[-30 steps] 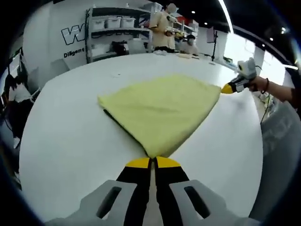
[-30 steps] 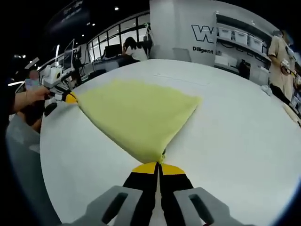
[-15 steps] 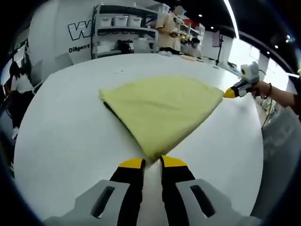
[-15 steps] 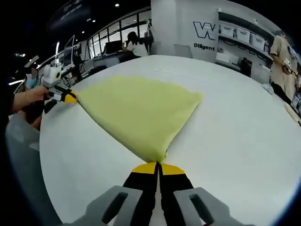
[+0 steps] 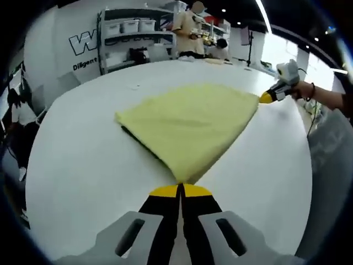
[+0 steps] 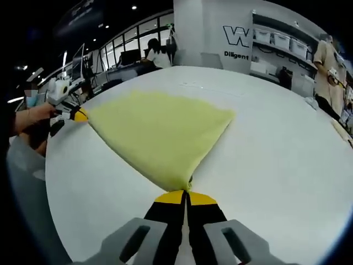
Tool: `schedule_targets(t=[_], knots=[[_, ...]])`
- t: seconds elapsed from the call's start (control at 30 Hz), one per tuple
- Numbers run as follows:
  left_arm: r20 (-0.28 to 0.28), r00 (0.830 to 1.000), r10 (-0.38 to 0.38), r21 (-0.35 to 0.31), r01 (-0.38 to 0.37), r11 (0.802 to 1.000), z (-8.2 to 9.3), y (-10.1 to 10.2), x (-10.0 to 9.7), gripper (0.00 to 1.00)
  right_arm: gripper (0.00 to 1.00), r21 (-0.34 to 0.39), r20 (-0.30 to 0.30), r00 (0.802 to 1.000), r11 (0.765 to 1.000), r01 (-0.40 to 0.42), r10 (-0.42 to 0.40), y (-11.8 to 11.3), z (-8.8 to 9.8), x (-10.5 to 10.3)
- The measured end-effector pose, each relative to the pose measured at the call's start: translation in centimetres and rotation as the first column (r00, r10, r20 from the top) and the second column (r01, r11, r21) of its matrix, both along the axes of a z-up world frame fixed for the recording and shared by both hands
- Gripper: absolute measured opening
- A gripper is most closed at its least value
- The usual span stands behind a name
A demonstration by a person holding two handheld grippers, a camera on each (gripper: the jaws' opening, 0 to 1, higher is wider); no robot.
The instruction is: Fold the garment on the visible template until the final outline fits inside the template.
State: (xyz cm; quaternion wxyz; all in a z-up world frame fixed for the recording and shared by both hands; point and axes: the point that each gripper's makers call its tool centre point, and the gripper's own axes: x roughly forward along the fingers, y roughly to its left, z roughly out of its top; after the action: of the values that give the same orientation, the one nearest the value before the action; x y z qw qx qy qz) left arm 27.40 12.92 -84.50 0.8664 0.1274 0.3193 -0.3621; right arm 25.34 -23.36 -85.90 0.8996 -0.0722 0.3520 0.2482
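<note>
A pale yellow garment (image 5: 187, 121) lies folded flat on the white table (image 5: 83, 160), spread like a fan between the two grippers. In the left gripper view, my left gripper (image 5: 180, 189) is shut on the near corner of the garment. The right gripper (image 5: 267, 98), held by a hand, meets the far right corner. In the right gripper view, my right gripper (image 6: 187, 192) is shut on the near corner of the garment (image 6: 160, 130), and the left gripper (image 6: 80, 115) holds the corner at the far left.
The table's rounded edge (image 6: 55, 182) runs close on the left of the right gripper view. Shelves with white bins (image 5: 129, 38) and people (image 5: 187, 33) stand behind the table's far side. A faint mark (image 6: 193, 85) shows on the table beyond the garment.
My left gripper, shut a second ago, stood open around the garment corner half a second ago and has shut on it again. The right gripper has stayed shut on its corner.
</note>
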Motion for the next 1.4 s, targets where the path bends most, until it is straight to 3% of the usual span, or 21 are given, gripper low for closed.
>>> schedule_targets(t=[0.33, 0.5, 0.6, 0.73, 0.87, 1.23, 1.33, 1.4], knots=[[0.015, 1.000, 0.006, 0.002, -0.006, 1.000, 0.3, -0.2, 0.4, 0.00, 0.00, 0.009, 0.001, 1.000, 1.000, 0.009, -0.009, -0.1, 0.2, -0.1], [0.030, 0.999, 0.035, -0.048, -0.034, 0.998, 1.4, -0.4, 1.1, 0.00, 0.00, 0.008, -0.001, 1.000, 1.000, 0.006, -0.006, 0.0, 0.2, -0.1], [0.028, 0.999, 0.028, -0.038, -0.026, 0.999, 1.3, -0.7, 0.8, 0.00, 0.00, 0.008, -0.008, 1.000, 1.000, 0.008, -0.008, 0.1, 0.1, -0.2], [-0.012, 0.999, 0.053, -0.030, -0.053, 0.998, 0.2, -0.2, 0.2, 0.00, 0.00, 0.011, -0.016, 1.000, 1.000, 0.010, -0.009, 0.2, -0.1, -0.3], [-0.054, 0.993, 0.101, -0.082, -0.105, 0.991, -0.2, -0.3, -0.3, 0.00, 0.00, 0.017, -0.024, 1.000, 1.000, 0.014, -0.014, 0.2, -0.2, -0.3], [-0.095, 0.988, 0.118, -0.124, -0.130, 0.984, -1.2, -1.2, -1.0, 0.08, 0.00, 0.019, -0.037, 0.999, 1.000, 0.014, -0.013, 0.2, -0.5, -0.4], [-0.081, 0.987, 0.136, -0.128, -0.145, 0.981, -1.4, -1.0, -0.4, 0.07, 0.00, 0.020, -0.038, 0.999, 1.000, 0.014, -0.013, 0.2, -0.5, -0.5], [-0.101, 0.984, 0.147, -0.145, -0.161, 0.976, -1.5, -1.1, 0.0, 0.07, 0.00, 0.020, -0.039, 0.999, 1.000, 0.012, -0.012, 0.3, -0.5, -0.5]])
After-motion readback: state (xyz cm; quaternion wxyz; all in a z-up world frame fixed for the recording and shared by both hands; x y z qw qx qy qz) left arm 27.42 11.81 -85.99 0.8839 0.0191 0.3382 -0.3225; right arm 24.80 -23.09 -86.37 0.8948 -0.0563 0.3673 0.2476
